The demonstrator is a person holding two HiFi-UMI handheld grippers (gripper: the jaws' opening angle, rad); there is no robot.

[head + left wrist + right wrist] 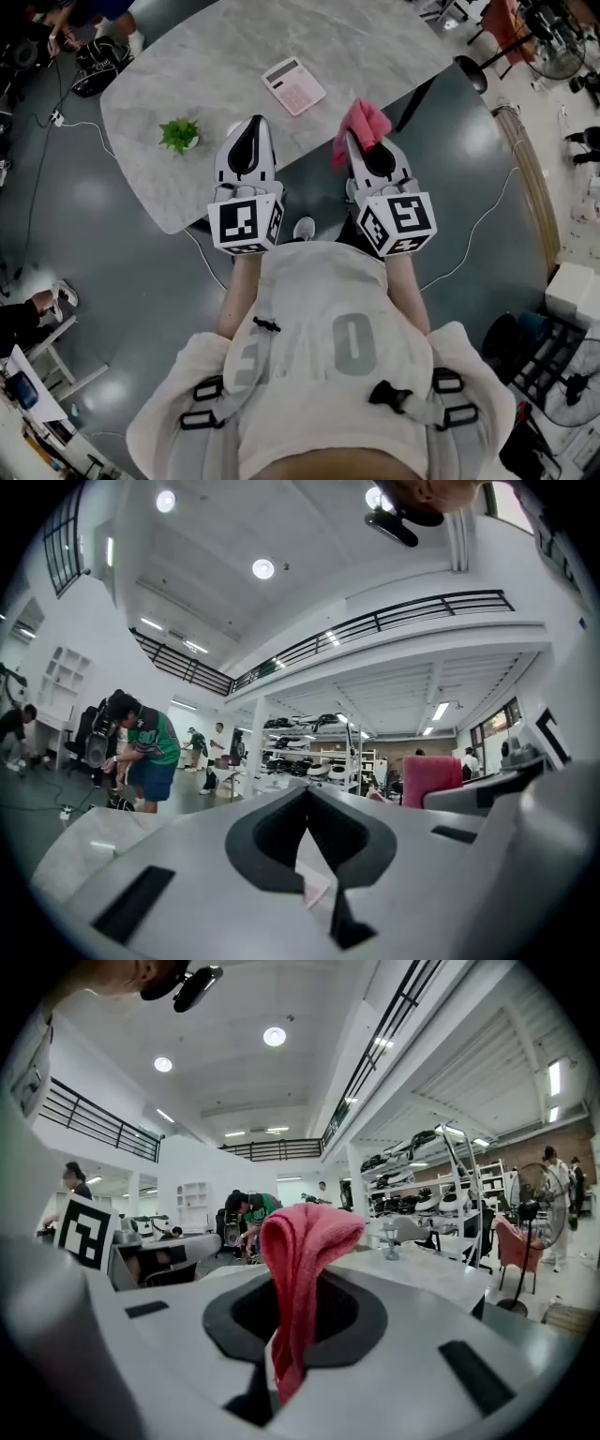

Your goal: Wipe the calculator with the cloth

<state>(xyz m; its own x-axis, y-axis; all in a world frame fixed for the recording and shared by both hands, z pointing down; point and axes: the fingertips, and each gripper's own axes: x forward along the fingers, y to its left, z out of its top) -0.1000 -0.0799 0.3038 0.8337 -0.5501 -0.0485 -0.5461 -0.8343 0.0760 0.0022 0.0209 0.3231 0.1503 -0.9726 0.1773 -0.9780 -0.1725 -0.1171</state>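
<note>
The pink calculator (293, 85) lies flat on the grey marble table (375, 47), beyond both grippers. My left gripper (249, 127) is shut and holds nothing, its tip over the table's near edge, short of the calculator and to its left. In the left gripper view, the left gripper (307, 808) has its jaws together. My right gripper (356, 141) is shut on the pink cloth (363, 124), which bunches up above its tip, just off the table's near edge. In the right gripper view the cloth (298, 1260) hangs folded out of the right gripper (286, 1321).
A small green plant (179, 134) stands on the table left of my left gripper. A cable (56, 122) runs over the floor at left. A stool (472, 72) stands by the table's right end. People (145, 752) work in the background.
</note>
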